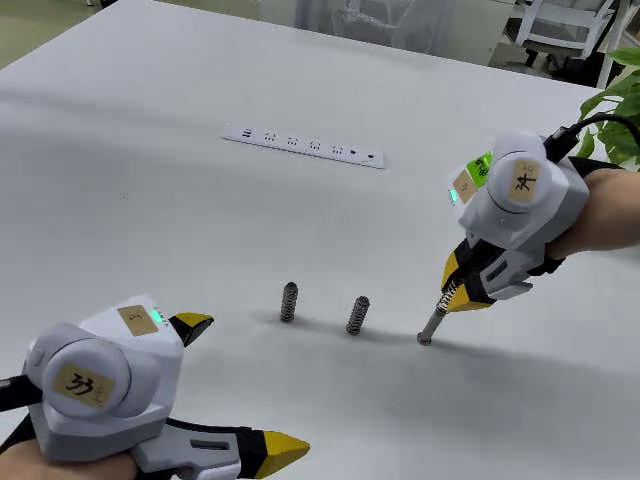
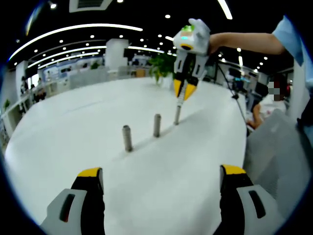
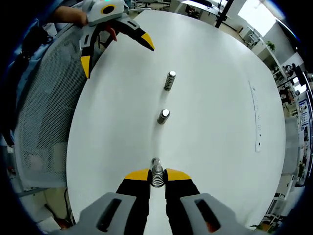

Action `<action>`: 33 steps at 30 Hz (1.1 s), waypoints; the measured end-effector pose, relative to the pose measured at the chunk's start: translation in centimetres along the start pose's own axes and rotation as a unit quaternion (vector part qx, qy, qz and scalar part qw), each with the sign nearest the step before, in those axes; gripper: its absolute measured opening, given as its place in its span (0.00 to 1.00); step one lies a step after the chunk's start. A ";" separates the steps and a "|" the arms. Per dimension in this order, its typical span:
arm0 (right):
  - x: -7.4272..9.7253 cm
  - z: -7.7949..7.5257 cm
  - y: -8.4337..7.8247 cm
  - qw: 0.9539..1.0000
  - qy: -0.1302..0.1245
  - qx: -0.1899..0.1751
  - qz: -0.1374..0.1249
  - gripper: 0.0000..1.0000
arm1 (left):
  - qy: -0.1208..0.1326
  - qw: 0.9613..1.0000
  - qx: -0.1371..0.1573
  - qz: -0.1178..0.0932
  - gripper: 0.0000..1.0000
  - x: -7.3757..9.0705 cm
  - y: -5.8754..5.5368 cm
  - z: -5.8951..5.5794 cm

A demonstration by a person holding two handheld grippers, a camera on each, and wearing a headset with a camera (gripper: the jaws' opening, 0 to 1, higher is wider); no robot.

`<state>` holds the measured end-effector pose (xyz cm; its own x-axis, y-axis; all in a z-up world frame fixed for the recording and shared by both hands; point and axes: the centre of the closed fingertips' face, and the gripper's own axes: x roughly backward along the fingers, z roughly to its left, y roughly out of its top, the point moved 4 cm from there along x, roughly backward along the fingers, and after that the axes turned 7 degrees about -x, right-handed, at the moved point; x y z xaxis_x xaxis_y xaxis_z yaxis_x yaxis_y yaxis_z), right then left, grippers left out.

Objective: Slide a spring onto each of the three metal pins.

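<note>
- The right tool (image 1: 456, 292), at 3 o'clock in the head view, has its yellow-tipped jaws narrowed onto a spring (image 1: 446, 296).
- That spring sits high on the third pin (image 1: 430, 330). The lower stretch of the pin is bare metal, and its base stands on the white bench (image 1: 150, 190).
- In the right gripper view the spring (image 3: 156, 175) is pinched between the two yellow tips at 6 o'clock, with the pin's top just above it.
- The first pin (image 1: 289, 301) and the second pin (image 1: 358, 314) stand upright near the middle of the head view, in a row with the third. Each is wrapped in coils along its visible length.
- The second pin is between the other two, and all three are well apart.
- The left tool (image 1: 238, 385), at 7 o'clock in the head view, has its jaws spread wide and grips nothing. It is above the bench, near the first pin but clear of it.
- In the left gripper view its two tips stand far apart at the bottom, with the row of pins ahead at 12 o'clock.
- A white power strip (image 1: 303, 145) lies flat on the bench at 12 o'clock in the head view, beyond the pins.
- Leaves of a green plant (image 1: 618, 105) show at 2 o'clock.
</note>
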<state>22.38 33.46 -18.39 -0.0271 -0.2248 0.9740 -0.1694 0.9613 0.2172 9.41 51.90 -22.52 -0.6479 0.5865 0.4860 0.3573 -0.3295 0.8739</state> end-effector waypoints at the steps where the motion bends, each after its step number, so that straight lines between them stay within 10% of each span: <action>1: 0.0 0.1 0.0 1.000 0.000 0.000 0.000 0.12 | 0.000 1.000 0.001 -0.001 1.00 0.0 0.1 0.0; 33: -2.0 -0.4 -0.5 1.000 0.011 0.007 0.016 0.12 | 0.000 1.000 0.010 0.007 1.00 0.2 -0.8 0.1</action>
<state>22.89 33.52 -20.46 -0.0113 -0.1908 0.9816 -0.1816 0.9657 0.1856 9.03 52.33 -23.10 -0.6434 0.5819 0.4974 0.3798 -0.3215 0.8674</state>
